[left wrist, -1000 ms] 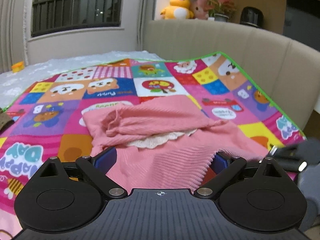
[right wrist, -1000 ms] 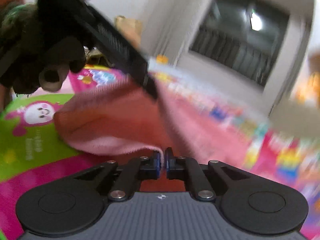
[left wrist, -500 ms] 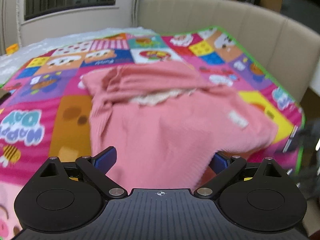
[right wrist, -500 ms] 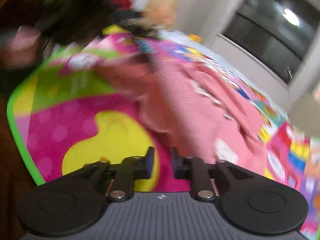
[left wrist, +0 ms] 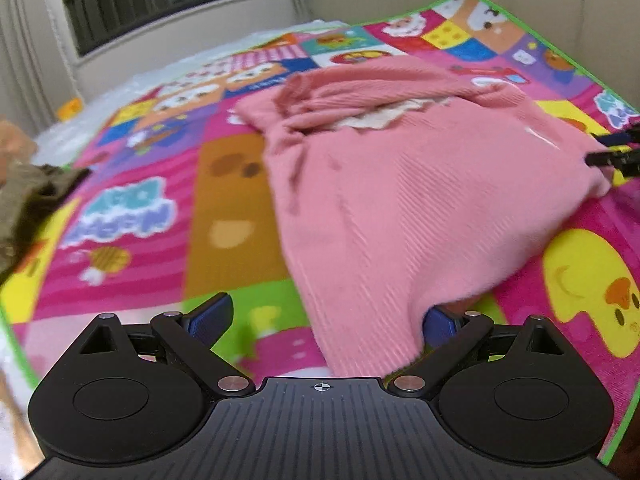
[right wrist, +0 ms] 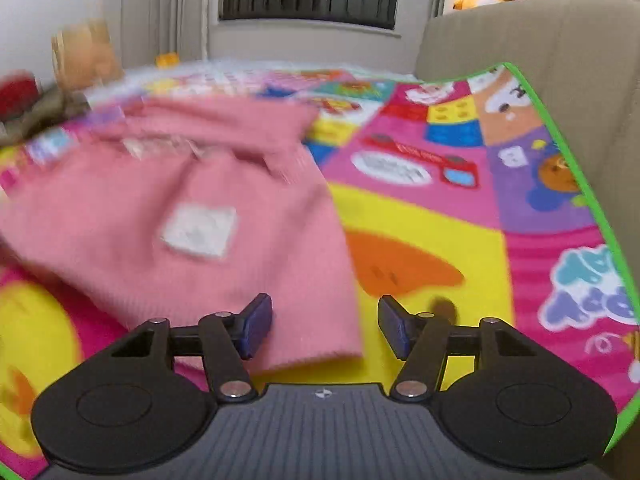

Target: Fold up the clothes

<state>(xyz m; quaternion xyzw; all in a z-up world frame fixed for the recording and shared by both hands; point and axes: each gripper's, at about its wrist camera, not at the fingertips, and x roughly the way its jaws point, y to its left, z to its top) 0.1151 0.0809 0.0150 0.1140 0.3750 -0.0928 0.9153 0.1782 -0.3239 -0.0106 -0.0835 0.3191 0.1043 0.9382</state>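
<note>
Pink ribbed knit sweater (left wrist: pixel 400 184) spread on colourful cartoon patchwork play mat (left wrist: pixel 136 216), cream lace collar (left wrist: pixel 380 118) showing near the far end. Left gripper (left wrist: pixel 326 320) with blue-padded fingers wide apart, near hem corner draped between them. Right gripper (right wrist: pixel 324 328) also spread open, other hem corner lying between. No containers visible. Beige upholstered sofa back (right wrist: pixel 560 40) behind.

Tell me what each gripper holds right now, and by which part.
Nothing is held. The left gripper has its jaws wide open, the pink sweater's hem lying loose between them. The right gripper is open too, over a hem corner.
</note>
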